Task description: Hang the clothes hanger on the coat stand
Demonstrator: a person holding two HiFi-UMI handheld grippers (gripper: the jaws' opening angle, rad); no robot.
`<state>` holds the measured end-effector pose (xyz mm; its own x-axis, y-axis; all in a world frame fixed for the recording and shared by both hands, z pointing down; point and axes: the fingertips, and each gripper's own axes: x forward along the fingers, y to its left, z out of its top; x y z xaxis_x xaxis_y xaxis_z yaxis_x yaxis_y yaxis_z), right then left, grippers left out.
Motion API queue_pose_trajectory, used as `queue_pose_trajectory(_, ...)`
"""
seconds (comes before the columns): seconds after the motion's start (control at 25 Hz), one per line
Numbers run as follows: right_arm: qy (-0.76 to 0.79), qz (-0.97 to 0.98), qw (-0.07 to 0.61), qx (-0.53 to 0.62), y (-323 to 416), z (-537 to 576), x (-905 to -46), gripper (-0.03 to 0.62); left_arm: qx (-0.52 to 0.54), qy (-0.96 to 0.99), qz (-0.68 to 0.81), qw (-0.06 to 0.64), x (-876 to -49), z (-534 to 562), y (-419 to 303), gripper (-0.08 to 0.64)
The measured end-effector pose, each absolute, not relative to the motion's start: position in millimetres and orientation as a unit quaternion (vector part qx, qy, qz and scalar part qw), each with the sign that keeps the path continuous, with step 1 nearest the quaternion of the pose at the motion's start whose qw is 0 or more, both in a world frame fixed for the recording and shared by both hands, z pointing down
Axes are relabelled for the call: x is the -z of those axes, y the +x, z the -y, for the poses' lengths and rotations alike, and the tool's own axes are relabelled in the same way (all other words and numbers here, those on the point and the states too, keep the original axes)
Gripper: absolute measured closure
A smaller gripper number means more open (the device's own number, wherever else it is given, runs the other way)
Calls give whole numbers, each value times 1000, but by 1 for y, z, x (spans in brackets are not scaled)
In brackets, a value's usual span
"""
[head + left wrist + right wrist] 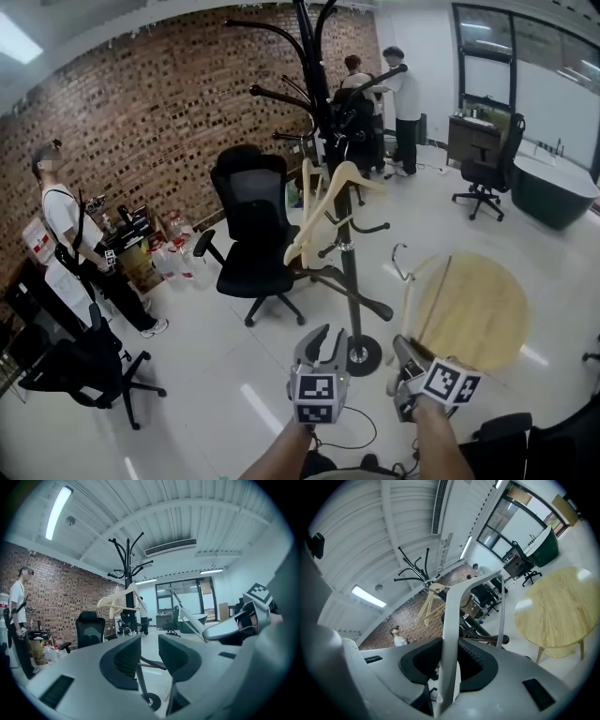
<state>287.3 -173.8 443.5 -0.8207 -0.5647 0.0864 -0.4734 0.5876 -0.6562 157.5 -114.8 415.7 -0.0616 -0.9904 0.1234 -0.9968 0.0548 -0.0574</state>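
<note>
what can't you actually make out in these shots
- Top of the stand: cut off by the head view's upper edge.
- Which peg carries the hung hanger: its hook is too small and lost against the stand in every view.
- Lower end of the held hanger: hidden between the jaws of the right tool in the right gripper view, and behind that tool in the head view.

black office chair (pixel 251 230) | round wooden table (pixel 478 314) | brick wall (pixel 141 103) behind | dark tub (pixel 551 192)
</note>
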Motion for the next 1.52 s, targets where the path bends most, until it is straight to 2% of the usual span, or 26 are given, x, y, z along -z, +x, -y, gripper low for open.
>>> queue_pose_trajectory(0.36,-313,-883,80,341,235,122,-430,502,-56,711,701,3,-387,76,111,445)
queue_pose_trajectory(0.92,-382,-843,109,362,59,18,-471,502,-50,757,651,4,-416,-2,-70,445)
queue_pose_trajectory(1.36,-372,-844,117,369,56,63,-484,502,-63,745,664,14,-422,37,-77,445)
queue_pose_trajectory(1.52,-380,-841,111,368,16,75,-506,502,-70,747,661,16,-438,47,-120,445)
